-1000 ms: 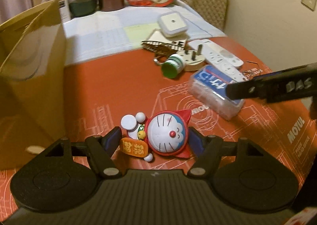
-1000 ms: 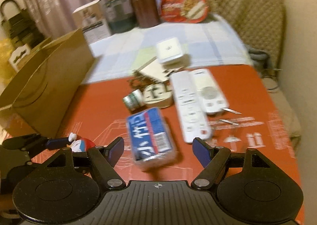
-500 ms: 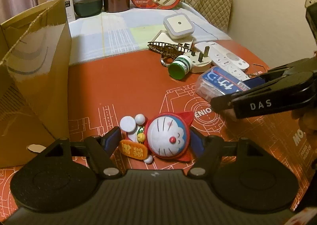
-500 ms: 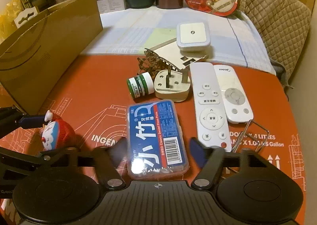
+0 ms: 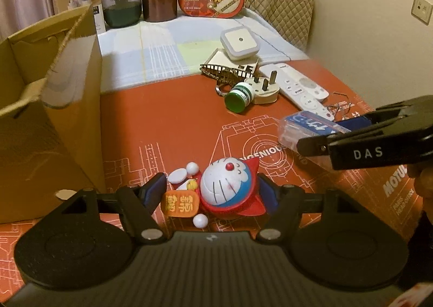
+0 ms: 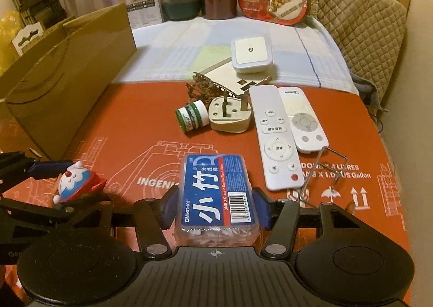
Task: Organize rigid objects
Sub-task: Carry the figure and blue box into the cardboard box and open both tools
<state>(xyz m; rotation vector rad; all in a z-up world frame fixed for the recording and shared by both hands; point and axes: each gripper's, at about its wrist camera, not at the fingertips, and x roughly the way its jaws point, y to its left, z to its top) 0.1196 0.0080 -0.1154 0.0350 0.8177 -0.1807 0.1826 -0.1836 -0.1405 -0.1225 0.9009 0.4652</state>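
A red and blue Doraemon figure (image 5: pixel 227 185) with an orange sign lies tilted between the pads of my left gripper (image 5: pixel 209 193), which is shut on it. The right wrist view shows the same figure (image 6: pixel 75 181) gripped low at the left. A clear floss-pick box (image 6: pixel 213 188) with a blue label sits on the red mat, lengthwise between the fingers of my right gripper (image 6: pixel 215 206). Its jaws are closing and both blue pads touch the box's sides. In the left wrist view that gripper (image 5: pixel 322 133) reaches in from the right over the box (image 5: pixel 305 123).
An open cardboard box (image 5: pixel 48 117) stands at the left. Beyond the floss box lie two white remotes (image 6: pixel 276 139), a beige plug (image 6: pixel 230 117), a green-capped bottle (image 6: pixel 190 117), a white night light (image 6: pixel 250 55) and a wire clip (image 6: pixel 322 171). Jars and a food tray line the back.
The right gripper came down around the floss box and narrowed onto its sides. The Doraemon figure has tipped over to one side in the left gripper, which stayed in place.
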